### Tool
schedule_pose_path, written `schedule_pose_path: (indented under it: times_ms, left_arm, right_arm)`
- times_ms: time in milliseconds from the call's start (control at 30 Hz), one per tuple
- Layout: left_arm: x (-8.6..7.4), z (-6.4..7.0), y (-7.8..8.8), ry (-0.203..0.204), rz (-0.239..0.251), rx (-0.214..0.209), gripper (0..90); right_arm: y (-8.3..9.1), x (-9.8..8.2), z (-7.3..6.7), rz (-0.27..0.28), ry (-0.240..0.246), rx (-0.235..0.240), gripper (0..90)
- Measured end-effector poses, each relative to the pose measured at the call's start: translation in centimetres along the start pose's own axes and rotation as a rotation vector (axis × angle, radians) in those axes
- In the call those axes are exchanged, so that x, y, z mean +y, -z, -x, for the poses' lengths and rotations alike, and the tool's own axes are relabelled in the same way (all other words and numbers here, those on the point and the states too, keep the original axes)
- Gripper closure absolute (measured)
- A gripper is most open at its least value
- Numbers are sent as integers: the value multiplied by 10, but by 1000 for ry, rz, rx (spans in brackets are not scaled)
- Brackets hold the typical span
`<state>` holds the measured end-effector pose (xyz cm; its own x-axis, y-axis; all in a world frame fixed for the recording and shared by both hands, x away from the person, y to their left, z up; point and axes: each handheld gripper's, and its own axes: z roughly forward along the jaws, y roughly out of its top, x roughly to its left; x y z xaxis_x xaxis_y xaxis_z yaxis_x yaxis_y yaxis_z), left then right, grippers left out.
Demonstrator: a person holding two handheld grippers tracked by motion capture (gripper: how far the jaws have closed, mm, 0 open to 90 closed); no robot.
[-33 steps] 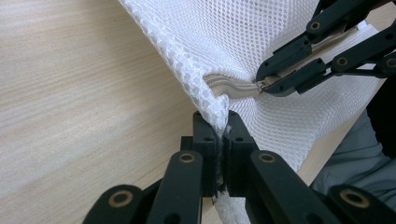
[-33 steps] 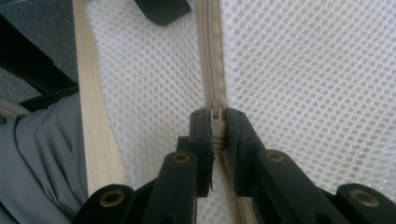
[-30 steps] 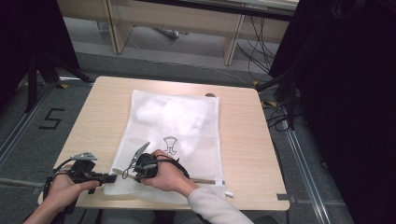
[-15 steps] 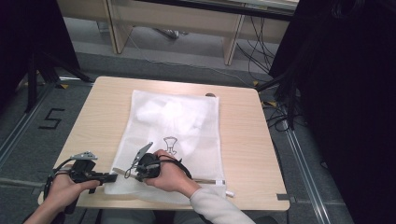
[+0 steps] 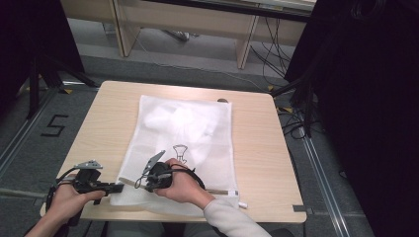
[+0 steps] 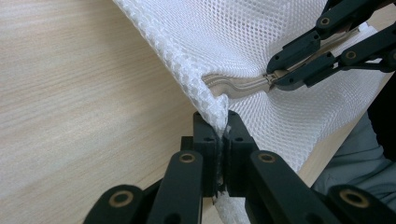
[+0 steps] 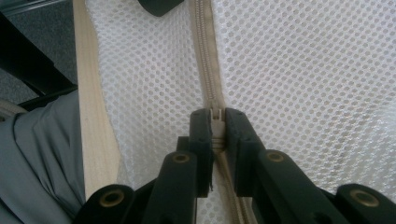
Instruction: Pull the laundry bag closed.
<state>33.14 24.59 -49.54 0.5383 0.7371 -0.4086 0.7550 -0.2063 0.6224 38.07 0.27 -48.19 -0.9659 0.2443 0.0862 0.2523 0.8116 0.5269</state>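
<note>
Mesh bag [image 5: 185, 143] lies flat on the bench [image 5: 108, 118]. Left gripper [image 6: 223, 135] pinches its corner; right gripper [image 7: 215, 128], just beside, clamps the zipper pull [image 7: 215, 116].

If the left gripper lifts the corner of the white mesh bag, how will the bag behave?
The mesh bag is probably floppy: in the left gripper view its corner already bunches between the shut jaws. It looks light, being thin open netting. It would likely drape and sag rather than hold shape, with the zipper bending along.
</note>
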Motion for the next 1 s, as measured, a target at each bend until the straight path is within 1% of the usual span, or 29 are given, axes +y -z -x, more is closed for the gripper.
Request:
schedule_pose_path:
  times_ms: [33,100,133,200,233,267,300,467,600,667,733,767,800,867,933,1000]
  left_arm:
    - [0,0,0,1,9,4,856]
    - [0,0,0,-1,3,1,855]
    - [-1,0,-1,3,19,2,855]
    - [-1,0,-2,7,20,4,855]
    - [-1,0,-2,6,22,4,855]
    - [-1,0,-1,1,18,4,855]
    - [-1,0,-2,6,21,4,855]
    - [-1,0,-1,1,15,6,855]
    - [-1,0,-1,5,20,6,855]
    - [-1,0,-1,0,19,11,856]
    - [-1,0,-1,-9,-3,13,856]
    - [0,0,-1,-9,-6,10,856]
    - [0,0,-1,-10,-6,10,856]
    - [0,0,0,-11,-5,10,856]
    - [0,0,0,-9,-4,8,856]
    - [0,0,0,-6,-1,7,856]
  right_arm:
    - [0,0,0,5,3,5,826]
    - [0,-2,0,6,3,4,826]
    - [1,-2,0,7,4,2,826]
    - [2,-4,0,8,-8,6,826]
    - [3,-5,1,10,3,3,826]
    - [2,-5,2,16,10,2,826]
    - [3,-5,2,9,-5,-5,826]
    - [3,-6,1,8,-10,3,826]
    - [4,-6,0,8,-4,-5,826]
    - [4,-5,0,18,5,-5,825]
    - [4,-5,0,21,-1,-4,826]
    - [4,-5,0,17,5,-6,826]
    - [4,-5,0,13,-2,-6,826]
    - [3,-5,0,16,6,-5,826]
    - [4,-5,-1,12,-5,-4,826]
    - [5,-5,0,20,4,-4,826]
